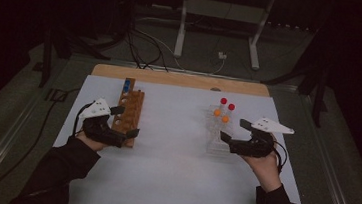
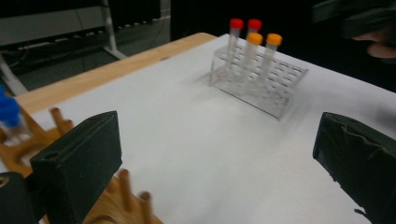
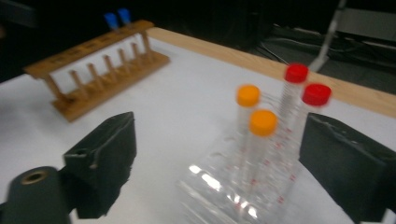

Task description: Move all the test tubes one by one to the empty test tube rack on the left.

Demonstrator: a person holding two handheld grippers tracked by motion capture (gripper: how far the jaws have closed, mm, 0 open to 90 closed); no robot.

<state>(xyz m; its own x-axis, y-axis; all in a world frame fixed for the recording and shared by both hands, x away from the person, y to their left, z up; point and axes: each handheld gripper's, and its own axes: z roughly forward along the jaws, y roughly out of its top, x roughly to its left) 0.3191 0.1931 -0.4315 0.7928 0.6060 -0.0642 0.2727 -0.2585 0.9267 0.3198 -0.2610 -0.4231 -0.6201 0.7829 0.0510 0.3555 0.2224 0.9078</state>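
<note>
Right gripper view: spread right gripper (image 3: 219,158) straddles the clear rack (image 3: 233,186) near the desk's right edge; its light, slippery, capped tubes (image 3: 261,140) want a pinch just under the cap. Left gripper (image 1: 119,121) gapes empty.

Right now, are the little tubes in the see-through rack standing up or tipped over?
Standing up. All four capped tubes sit upright in the clear rack, two orange caps and two red caps pointing up.
</note>
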